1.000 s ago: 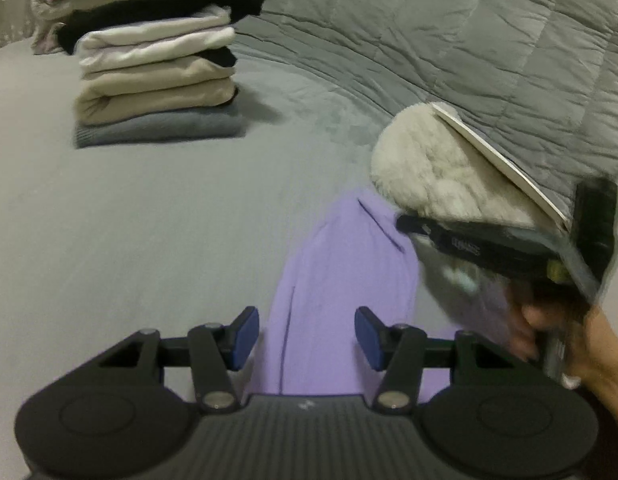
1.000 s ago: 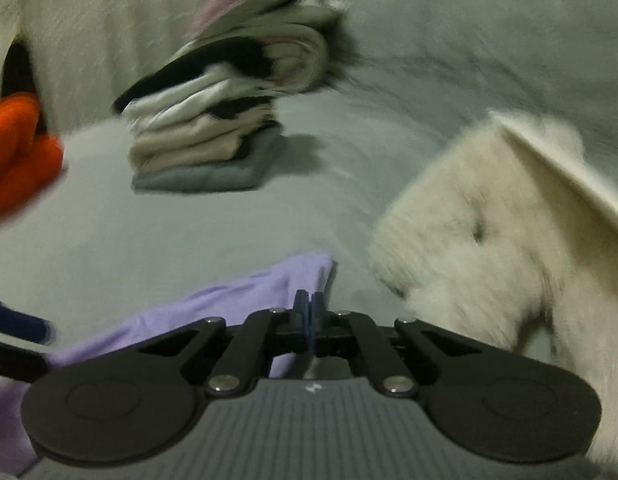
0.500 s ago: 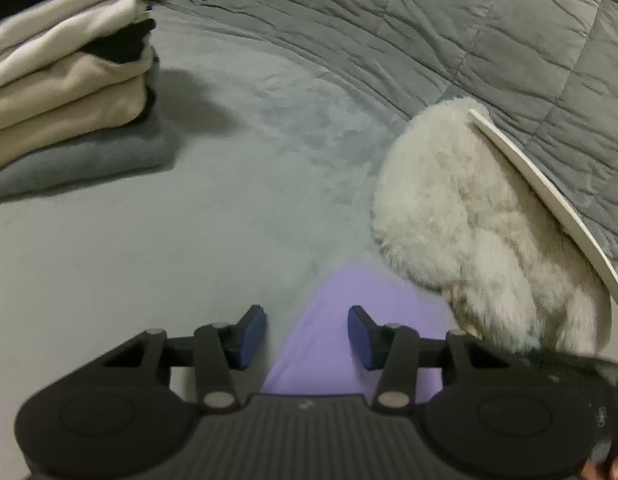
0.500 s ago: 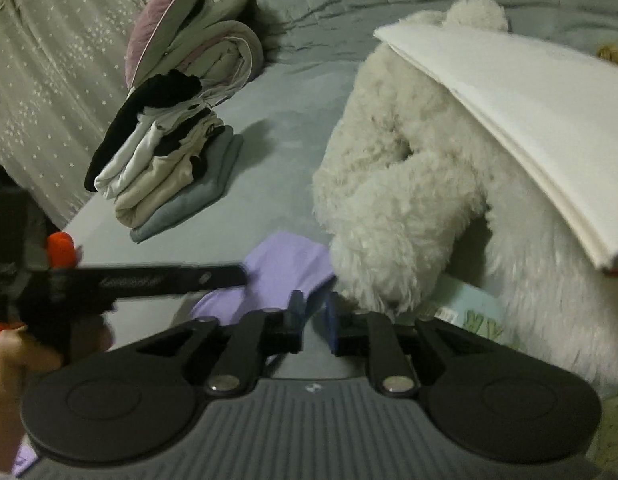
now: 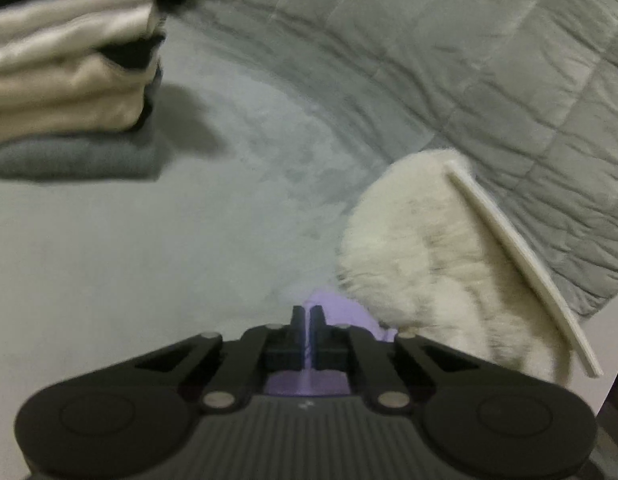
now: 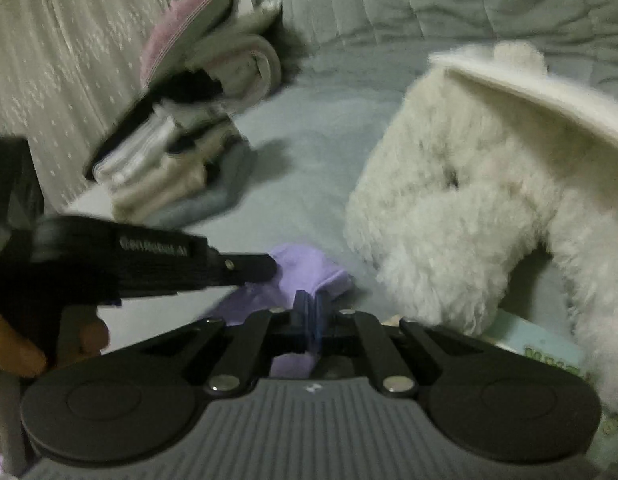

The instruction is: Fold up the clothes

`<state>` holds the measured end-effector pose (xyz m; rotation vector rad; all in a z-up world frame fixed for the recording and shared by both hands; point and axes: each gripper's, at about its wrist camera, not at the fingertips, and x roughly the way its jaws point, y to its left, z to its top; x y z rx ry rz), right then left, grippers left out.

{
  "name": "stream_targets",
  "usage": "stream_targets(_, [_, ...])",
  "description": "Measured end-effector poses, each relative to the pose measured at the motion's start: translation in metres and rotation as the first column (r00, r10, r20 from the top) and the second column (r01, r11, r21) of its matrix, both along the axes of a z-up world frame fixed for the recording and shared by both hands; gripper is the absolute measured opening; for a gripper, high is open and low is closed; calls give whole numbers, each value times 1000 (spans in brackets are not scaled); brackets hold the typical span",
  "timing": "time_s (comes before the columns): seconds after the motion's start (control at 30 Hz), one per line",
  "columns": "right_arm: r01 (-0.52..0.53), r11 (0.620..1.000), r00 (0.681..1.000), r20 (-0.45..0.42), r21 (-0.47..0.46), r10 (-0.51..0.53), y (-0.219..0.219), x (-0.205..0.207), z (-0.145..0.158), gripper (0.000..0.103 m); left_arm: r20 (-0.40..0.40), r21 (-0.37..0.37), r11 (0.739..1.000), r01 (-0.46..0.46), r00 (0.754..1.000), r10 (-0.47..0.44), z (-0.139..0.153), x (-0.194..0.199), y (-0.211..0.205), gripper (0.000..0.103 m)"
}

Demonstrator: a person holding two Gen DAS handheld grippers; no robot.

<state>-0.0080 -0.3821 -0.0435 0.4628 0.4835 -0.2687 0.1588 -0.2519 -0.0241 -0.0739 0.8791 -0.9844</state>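
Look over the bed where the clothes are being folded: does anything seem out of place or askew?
Yes. A white fluffy soft toy with a flat pale board leaning on it sits right beside the lilac garment. The stack of folded clothes looks uneven, its upper layers overhanging, though blur hides the detail.
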Motion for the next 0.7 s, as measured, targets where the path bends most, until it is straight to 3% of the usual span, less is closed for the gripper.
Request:
stream_targets(0.3, [-23,993,972,232,-113,49,35,-56,85,4,117,-75,997,31,993,-22,83,-50,25,2])
stream_targets(0.53, [-38,988,947,311,-151,84,59,-101,130,4,209,-85,995,54,977,-35,137,-89,40,2])
stream_targets(0.7, [-17,988,944,324,-154,67,52,-124,139,4,255,-52,996,77,965,-61,151,-119,31,2])
